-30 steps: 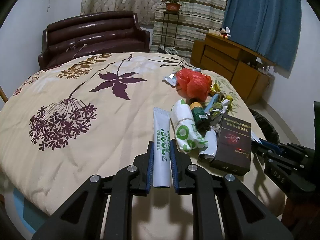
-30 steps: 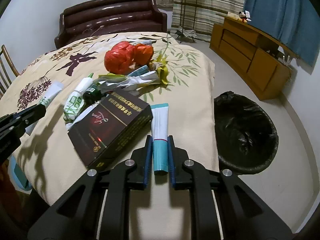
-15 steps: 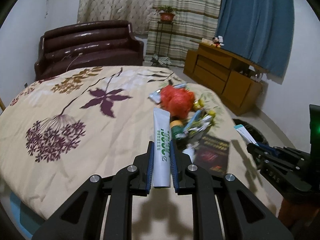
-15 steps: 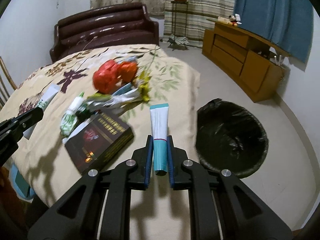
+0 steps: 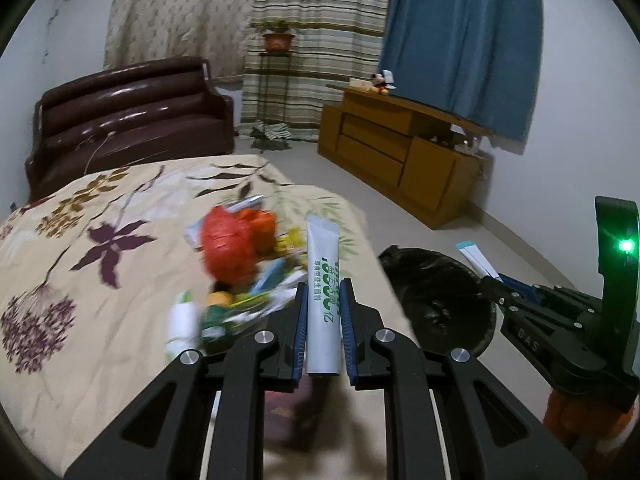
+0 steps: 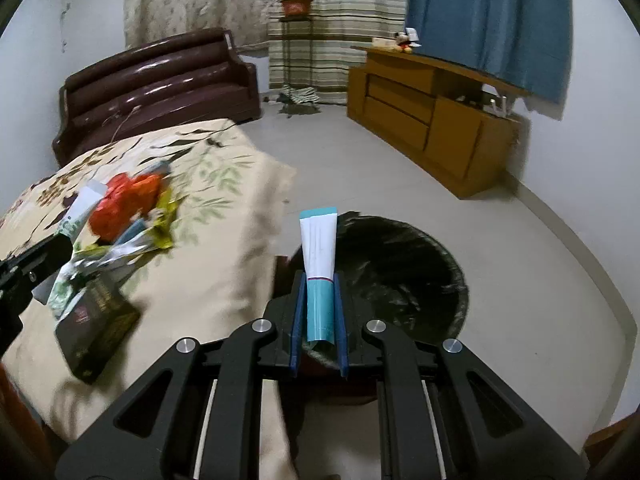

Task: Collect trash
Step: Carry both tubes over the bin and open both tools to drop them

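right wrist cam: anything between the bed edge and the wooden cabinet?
In the right wrist view, the black-lined bin stands on the floor between the bed and cabinet; otherwise bare floor.

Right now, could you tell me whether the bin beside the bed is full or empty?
Looks empty: the bin shows only its black liner; its near bottom is hidden.

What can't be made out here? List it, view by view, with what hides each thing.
- Left wrist view: the trash pile on the bed is motion-blurred; only the red bag reads clearly.
- Left wrist view: the white-and-green tube has its lower end hidden between the left gripper pads.
- Right wrist view: the bin interior is black, contents unreadable; the right gripper and its teal-and-white tube cover the near rim.
- Right wrist view: the dark box print is blurred.
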`<state>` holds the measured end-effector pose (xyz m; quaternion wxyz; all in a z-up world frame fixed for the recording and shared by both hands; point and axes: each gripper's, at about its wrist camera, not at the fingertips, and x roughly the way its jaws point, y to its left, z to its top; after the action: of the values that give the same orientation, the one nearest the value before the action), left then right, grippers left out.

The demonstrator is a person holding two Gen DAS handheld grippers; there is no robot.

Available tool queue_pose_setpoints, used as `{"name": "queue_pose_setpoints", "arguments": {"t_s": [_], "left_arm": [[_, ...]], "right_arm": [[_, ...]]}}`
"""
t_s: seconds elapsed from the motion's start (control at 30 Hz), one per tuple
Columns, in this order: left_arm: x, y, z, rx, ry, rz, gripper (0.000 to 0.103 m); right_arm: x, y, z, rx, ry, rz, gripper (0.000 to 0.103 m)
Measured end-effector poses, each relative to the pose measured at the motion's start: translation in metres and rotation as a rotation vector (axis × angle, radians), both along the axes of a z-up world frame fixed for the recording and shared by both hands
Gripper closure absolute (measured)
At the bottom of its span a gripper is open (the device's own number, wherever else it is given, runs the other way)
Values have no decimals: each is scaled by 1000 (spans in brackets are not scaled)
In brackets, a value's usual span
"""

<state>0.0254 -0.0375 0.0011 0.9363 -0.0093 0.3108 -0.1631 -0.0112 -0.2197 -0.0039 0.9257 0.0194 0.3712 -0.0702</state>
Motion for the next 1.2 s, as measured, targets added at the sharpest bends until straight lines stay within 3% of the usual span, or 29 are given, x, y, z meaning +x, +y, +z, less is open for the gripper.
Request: {"name": "queue_pose_setpoints", "arguments": {"t_s": [0.53,1.2], "left_arm": [[37,-90,-16,58,18,-77,86],[74,-152,-38,120,58,-105,86]], "right_arm": [[19,-69,-11,21,-15,-82,90],[43,-114,-33,61,-12,-118,89]]}}
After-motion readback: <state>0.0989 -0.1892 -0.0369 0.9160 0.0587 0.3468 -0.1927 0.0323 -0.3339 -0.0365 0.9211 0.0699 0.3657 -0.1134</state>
